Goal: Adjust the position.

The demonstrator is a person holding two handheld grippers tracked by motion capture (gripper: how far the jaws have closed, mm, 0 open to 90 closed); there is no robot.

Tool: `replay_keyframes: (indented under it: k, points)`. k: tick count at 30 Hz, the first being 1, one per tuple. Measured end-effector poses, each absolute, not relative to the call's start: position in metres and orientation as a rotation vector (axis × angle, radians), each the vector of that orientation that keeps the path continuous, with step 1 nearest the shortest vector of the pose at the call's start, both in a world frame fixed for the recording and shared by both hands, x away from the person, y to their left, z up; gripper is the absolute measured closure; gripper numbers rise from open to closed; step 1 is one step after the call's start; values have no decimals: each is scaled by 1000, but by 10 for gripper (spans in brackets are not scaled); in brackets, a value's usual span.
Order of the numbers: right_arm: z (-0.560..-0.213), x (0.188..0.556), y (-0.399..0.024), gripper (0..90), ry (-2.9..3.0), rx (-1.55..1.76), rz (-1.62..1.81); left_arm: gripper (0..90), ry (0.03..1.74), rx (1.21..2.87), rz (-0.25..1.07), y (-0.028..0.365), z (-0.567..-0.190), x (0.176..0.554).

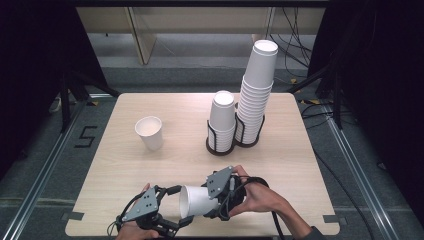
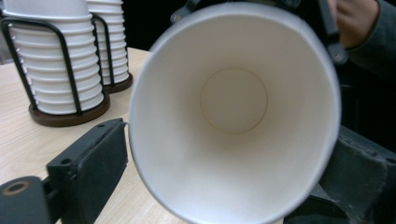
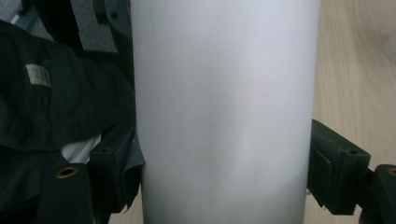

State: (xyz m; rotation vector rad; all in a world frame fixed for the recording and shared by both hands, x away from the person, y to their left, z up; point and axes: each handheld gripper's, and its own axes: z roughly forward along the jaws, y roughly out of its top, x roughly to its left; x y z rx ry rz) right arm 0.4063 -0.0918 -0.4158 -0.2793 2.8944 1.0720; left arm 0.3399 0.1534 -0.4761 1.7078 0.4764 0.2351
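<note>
High view is showing a light wooden surface (image 1: 150,165) with 2 hand-held grippers working near its front edge. The right gripper (image 1: 220,192) is holding a white paper cup (image 1: 197,201) sideways, the cup's open mouth pointing toward the person's left. In the right gripper view, its 2 black fingers (image 3: 109,172) are pressing against the cup's wall from either side, spread only as wide as the cup's body, so they are closed around it. The person's right hand (image 1: 260,197) is wrapping the gripper's handle.

The left gripper (image 1: 167,212) is sitting just beside the cup's rim. In the left gripper view, the cup's mouth is facing the camera, its round bottom visible deep inside, and the left gripper's fingers (image 2: 88,163) are standing wide apart on either side of the rim. Whether they are touching the rim is hard to tell; they are not clamping it.

Farther back on the surface, a single cup (image 1: 149,132) is standing upright on the left, well apart from the grippers. To the right of the middle, 2 black wire holders on dark round bases are sitting side by side: the short stack (image 1: 222,122) of upside-down cups is in the nearer one, and the tall stack (image 1: 256,95), leaning slightly, is rising from the one just behind it.
</note>
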Motion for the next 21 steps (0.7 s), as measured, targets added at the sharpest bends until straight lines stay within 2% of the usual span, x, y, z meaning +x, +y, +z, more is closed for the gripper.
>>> replay_keyframes:
  k: [6, 21]
  points:
    - [-414, 405, -94, 233, 2905, -262, 1178, 51, 465, 1671, 234, 151, -475, 339]
    - [-424, 406, -87, 230, 2931, -232, 1262, 96, 466, 1611, 214, 154, -470, 338]
